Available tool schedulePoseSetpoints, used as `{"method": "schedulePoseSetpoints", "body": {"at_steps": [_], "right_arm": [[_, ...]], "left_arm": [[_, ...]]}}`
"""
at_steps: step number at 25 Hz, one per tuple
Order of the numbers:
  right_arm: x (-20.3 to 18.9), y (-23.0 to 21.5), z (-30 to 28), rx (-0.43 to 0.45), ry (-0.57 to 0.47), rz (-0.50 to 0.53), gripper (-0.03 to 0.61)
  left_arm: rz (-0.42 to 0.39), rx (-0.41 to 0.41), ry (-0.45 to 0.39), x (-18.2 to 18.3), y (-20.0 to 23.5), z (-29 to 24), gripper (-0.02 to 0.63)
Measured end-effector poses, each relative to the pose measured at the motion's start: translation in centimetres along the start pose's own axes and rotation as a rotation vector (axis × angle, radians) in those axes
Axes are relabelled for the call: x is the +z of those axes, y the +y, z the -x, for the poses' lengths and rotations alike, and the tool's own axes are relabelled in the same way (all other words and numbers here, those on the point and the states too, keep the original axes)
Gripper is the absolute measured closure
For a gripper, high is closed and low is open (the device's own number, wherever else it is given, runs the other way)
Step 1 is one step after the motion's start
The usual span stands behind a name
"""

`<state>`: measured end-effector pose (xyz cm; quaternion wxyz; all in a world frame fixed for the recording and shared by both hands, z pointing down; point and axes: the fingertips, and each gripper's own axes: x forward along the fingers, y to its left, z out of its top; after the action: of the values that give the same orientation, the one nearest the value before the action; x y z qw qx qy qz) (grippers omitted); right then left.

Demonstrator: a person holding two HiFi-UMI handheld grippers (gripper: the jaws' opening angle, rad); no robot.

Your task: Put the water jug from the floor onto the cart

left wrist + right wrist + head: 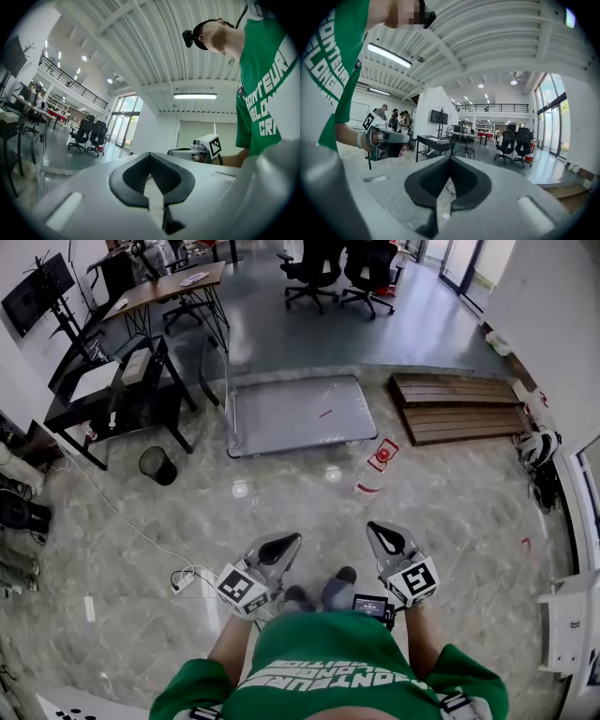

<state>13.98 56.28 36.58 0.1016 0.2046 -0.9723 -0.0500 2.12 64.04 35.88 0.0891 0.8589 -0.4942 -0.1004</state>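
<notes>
Both pairs of jaws are pressing together on nothing: the left gripper (150, 154) and the right gripper (450, 159) are sitting clenched and empty, pointing roughly level in front of the person. Well ahead of them, the water jug (377, 465) is lying, apparently on its side, on the floor (450, 512), just beside the near right corner of the cart (291, 413). The task is looking barely begun. Reaching the jug, taking hold of it and lifting it onto the cart's flat deck are all remaining.
</notes>
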Motion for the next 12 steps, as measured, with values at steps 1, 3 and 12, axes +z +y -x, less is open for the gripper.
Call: {"method": "schedulePoseSetpoints", "body": {"at_steps": [1,3,12], "right_arm": [[-0.3,-0.1,-0.1,0.0,0.004,-0.002,0.586],[-0.2,-0.5,-0.1,-0.004,0.005,0.001,0.586],[-0.8,-5.6,1.8,-0.067,-0.014,-0.039,0.586]], "left_arm": [[-0.006,0.001,-0.001,0.1,0.1,-0.2,0.598],[-0.013,-0.008,0.001,0.5,0.0,-0.8,0.598],[-0.025,-0.073,0.0,0.5,-0.6,-5.9,0.598]]}}
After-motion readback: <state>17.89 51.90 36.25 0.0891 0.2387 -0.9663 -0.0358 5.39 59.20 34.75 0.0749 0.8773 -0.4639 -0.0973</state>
